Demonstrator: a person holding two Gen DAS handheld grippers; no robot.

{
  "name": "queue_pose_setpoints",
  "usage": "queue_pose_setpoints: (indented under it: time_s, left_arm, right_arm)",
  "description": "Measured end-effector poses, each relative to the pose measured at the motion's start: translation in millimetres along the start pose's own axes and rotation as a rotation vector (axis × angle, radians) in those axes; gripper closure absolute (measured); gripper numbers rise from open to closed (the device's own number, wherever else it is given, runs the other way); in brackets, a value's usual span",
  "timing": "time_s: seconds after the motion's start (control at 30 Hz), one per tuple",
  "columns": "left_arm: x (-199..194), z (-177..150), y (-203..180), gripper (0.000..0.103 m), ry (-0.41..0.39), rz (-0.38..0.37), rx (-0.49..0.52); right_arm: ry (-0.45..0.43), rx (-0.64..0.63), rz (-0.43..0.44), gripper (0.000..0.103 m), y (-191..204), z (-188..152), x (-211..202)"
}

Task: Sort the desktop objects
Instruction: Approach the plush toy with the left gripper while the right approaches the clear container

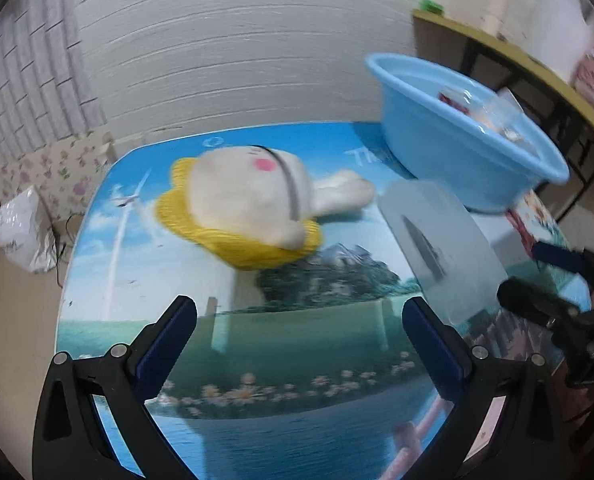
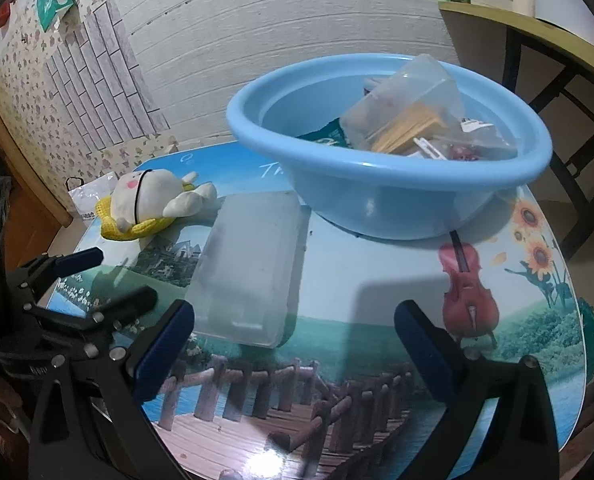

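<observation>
Over the picture-printed table [image 2: 377,280], the right gripper [image 2: 295,320] hangs with its two blue-padded fingers spread wide and nothing between them. Just ahead of its left fingertip lies a frosted plastic box [image 2: 253,264], flat on the table, its long axis running away from the fingers toward the blue basin [image 2: 377,196], whose wall its far end nearly meets. The box sits a little left of the gap's centre line, so I judge a small shift leftward would bring the fingers across its short sides. The left gripper [image 1: 299,316] is likewise spread apart and empty; from its camera the box [image 1: 437,248] lies forward and to the right, just beyond the right fingertip, while the white plush toy [image 1: 257,200] on its yellow knitted piece rests straight ahead but farther off. The toy looks the natural target for the left hand and the box for the right, which is nearer to it. The basin already holds a clear container [image 2: 405,112] and several small items, so it appears to be the sorting destination.
</observation>
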State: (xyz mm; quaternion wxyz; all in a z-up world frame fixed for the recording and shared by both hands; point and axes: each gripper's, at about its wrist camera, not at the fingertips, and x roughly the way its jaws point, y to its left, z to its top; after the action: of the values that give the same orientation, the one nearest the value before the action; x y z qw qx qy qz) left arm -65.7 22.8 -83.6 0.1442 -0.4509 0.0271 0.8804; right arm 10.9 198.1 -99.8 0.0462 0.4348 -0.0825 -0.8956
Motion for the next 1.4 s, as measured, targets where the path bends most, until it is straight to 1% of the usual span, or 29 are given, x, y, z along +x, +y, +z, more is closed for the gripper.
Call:
queue_pose_setpoints:
  time_s: [0.07,0.37,0.7,1.0,1.2,1.27,1.3,1.33,1.4]
  left_arm:
    - [-1,1,8,0.0,-0.007,0.0,-0.027]
    - [7,8,23,0.0,-0.009,0.009,-0.07]
    - [21,34,30,0.0,-0.019,0.04,-0.071]
    - [47,53,27,0.0,0.005,0.066,-0.036]
    - [64,59,26,0.0,0.036,0.035,-0.029]
    - [65,58,26,0.0,0.034,0.012,-0.034]
    - [64,56,26,0.003,0.03,-0.011,-0.042]
    - [64,56,26,0.014,0.03,-0.02,-0.045]
    - [65,54,24,0.023,0.041,-0.037,-0.046]
  right_arm:
    - [0.003,-0.006,0.006,0.0,4,1,2]
    - [0.026,-0.04,-0.003,0.0,23,6,22]
    - [0.042,-0.069,-0.01,0.0,28,15,37]
    - [0.078,-0.081,-0.018,0.0,26,17,55]
    - [0.07,-0.105,-0.021,0.0,27,19,61]
    - [0.066,-0.108,-0.022,0.001,26,20,62]
    - [0.064,-0.109,-0.024,0.004,25,21,62]
    - [0.06,-0.112,-0.027,0.008,23,20,62]
    - [0.054,-0.121,-0.027,0.014,21,20,62]
